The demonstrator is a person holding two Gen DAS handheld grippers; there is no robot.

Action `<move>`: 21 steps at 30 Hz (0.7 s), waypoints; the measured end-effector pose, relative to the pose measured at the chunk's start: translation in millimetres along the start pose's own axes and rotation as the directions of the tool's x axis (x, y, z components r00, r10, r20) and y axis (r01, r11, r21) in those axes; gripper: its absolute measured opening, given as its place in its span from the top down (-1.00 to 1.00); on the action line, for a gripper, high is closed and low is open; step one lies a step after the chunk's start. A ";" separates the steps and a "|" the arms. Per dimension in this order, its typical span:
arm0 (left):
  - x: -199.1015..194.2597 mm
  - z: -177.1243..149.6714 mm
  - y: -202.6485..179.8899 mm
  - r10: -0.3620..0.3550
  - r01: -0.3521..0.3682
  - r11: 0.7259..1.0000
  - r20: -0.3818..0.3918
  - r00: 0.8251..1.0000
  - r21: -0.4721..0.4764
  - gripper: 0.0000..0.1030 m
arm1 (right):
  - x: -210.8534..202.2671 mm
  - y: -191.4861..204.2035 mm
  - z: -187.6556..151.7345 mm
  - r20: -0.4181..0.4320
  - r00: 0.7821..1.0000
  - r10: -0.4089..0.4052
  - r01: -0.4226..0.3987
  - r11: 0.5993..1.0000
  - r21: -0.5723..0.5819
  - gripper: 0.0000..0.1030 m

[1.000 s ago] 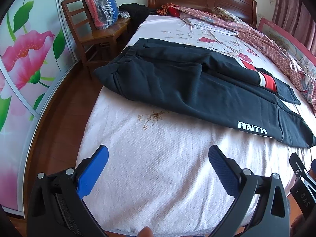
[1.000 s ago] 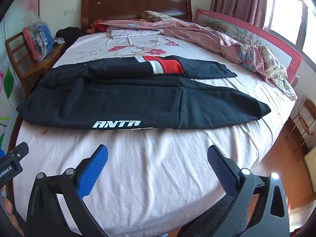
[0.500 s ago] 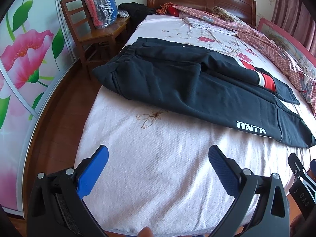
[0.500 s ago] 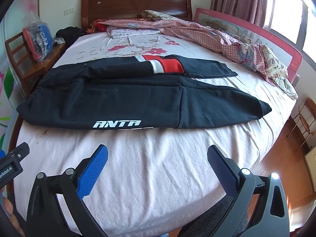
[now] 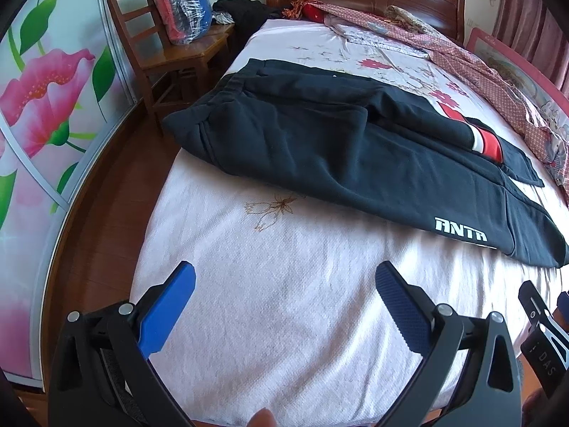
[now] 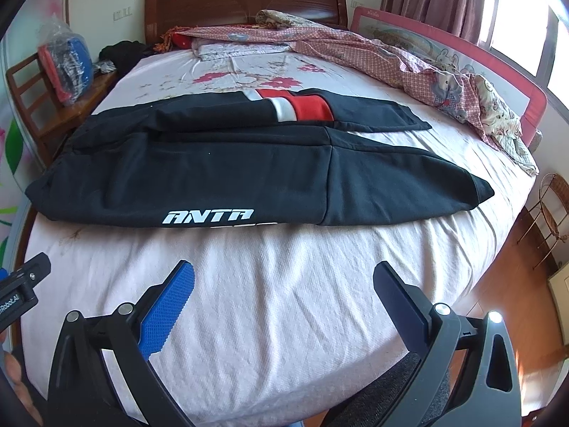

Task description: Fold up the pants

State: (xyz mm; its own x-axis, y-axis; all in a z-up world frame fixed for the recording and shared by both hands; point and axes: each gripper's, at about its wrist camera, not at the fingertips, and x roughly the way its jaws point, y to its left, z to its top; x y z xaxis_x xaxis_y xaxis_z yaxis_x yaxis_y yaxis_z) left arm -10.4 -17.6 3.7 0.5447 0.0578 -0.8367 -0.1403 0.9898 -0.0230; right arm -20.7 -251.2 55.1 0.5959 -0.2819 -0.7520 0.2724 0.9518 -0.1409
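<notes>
Black pants (image 5: 338, 156) with a white ANTA logo and a red and white band lie flat across the bed, waistband at the left edge, legs stretching right. They show in the right wrist view (image 6: 231, 174) too, one leg nearer and one behind. My left gripper (image 5: 284, 277) is open and empty above the white bedspread, short of the pants. My right gripper (image 6: 282, 277) is open and empty, also short of the pants' near edge.
The bed (image 6: 284, 320) has a wooden headboard (image 6: 245, 0). A crumpled red-patterned blanket (image 6: 409, 60) lies along the right side by a pink rail. A wooden chair (image 5: 170, 53) with a bagged bundle stands left of the bed. A floral wardrobe door (image 5: 39, 114) is at far left.
Both grippers stay open and nearly still; the left wrist view has shifted very slightly, and the pants have not moved.
</notes>
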 end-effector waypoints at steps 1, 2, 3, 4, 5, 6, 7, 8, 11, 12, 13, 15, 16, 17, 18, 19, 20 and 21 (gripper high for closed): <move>3.1 1.2 1.5 0.006 -0.006 1.000 -0.005 1.000 -0.001 -0.97 | 1.9 0.2 -0.1 -0.006 1.000 0.003 -0.003 1.000 -0.001 -0.94; 6.7 3.6 3.4 0.009 -0.009 1.000 -0.009 1.000 -0.006 -0.97 | 3.9 0.6 -0.1 -0.012 1.000 0.010 -0.010 1.000 -0.001 -0.94; 10.7 7.0 5.5 -0.021 0.021 1.000 -0.015 1.000 -0.010 -0.97 | 5.5 0.8 0.1 -0.017 1.000 0.016 -0.016 1.000 -0.001 -0.94; 14.6 10.2 7.6 -0.048 0.047 0.999 -0.027 0.999 -0.015 -0.97 | 7.1 1.0 0.2 -0.021 1.000 0.014 -0.014 1.000 -0.003 -0.94; 21.3 15.5 12.1 -0.097 0.095 0.995 -0.053 0.994 -0.040 -0.97 | 8.7 1.8 0.5 -0.025 1.000 0.010 -0.010 1.000 -0.009 -0.94; 28.1 20.1 17.5 -0.172 0.166 0.983 -0.079 0.982 -0.074 -0.97 | 10.4 2.7 0.9 -0.028 1.000 0.009 -0.010 1.000 -0.015 -0.94; 35.7 24.7 24.4 -0.254 0.242 0.963 -0.101 0.962 -0.122 -0.97 | 12.0 3.5 1.6 -0.032 0.999 0.007 -0.008 1.000 -0.021 -0.94; 44.0 29.3 34.1 -0.329 0.306 0.933 -0.108 0.938 -0.188 -0.97 | 14.1 4.2 2.8 -0.035 0.999 0.003 -0.004 1.000 -0.027 -0.94; 79.1 39.4 65.2 -0.569 0.477 0.769 -0.116 0.814 -0.425 -0.97 | 19.3 7.2 3.9 -0.046 0.999 -0.005 0.003 0.999 -0.042 -0.94; 89.3 40.5 73.5 -0.610 0.494 0.718 -0.101 0.786 -0.490 -0.97 | 21.3 9.1 4.1 -0.049 0.999 -0.009 0.007 0.999 -0.050 -0.94; 100.7 41.6 81.8 -0.652 0.509 0.660 -0.085 0.753 -0.552 -0.97 | 23.5 10.9 4.6 -0.055 0.998 -0.008 0.005 0.998 -0.058 -0.94; 123.1 43.2 96.4 -0.713 0.513 0.546 -0.045 0.700 -0.662 -0.97 | 27.5 14.7 5.5 -0.065 0.998 -0.011 0.006 0.997 -0.071 -0.94; 130.4 43.1 100.5 -0.724 0.513 0.511 -0.024 0.689 -0.690 -0.97 | 29.6 16.5 5.9 -0.069 0.998 -0.009 0.004 0.997 -0.078 -0.94; 138.8 43.5 104.8 -0.740 0.515 0.468 -0.001 0.672 -0.718 -0.97 | 31.3 19.0 5.9 -0.073 0.997 -0.008 0.002 0.996 -0.086 -0.94; 147.2 43.1 107.5 -0.757 0.514 0.426 0.018 0.654 -0.745 -0.97 | 32.9 21.3 6.4 -0.076 0.997 -0.010 0.003 0.996 -0.093 -0.94; 154.3 42.3 109.0 -0.759 0.502 0.403 0.027 0.650 -0.765 -0.97 | 34.5 23.3 6.8 -0.079 0.997 -0.008 0.001 0.995 -0.098 -0.94; 158.3 42.1 110.1 -0.759 0.498 0.389 0.037 0.650 -0.775 -0.97 | 36.3 25.6 7.2 -0.084 0.996 -0.006 -0.003 0.995 -0.102 -0.94; 160.1 44.3 111.2 -0.765 0.506 0.370 0.054 0.642 -0.779 -0.96 | 38.1 27.6 7.6 -0.090 0.996 -0.006 -0.004 0.994 -0.106 -0.94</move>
State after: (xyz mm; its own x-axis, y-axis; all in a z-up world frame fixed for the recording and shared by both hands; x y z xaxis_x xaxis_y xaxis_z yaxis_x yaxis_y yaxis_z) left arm 97.9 107.4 -108.5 0.5015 -0.7130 -0.4901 -0.4199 0.2948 -0.8584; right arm 15.2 -236.6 27.4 0.5243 -0.2752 -0.8058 0.1880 0.9604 -0.2057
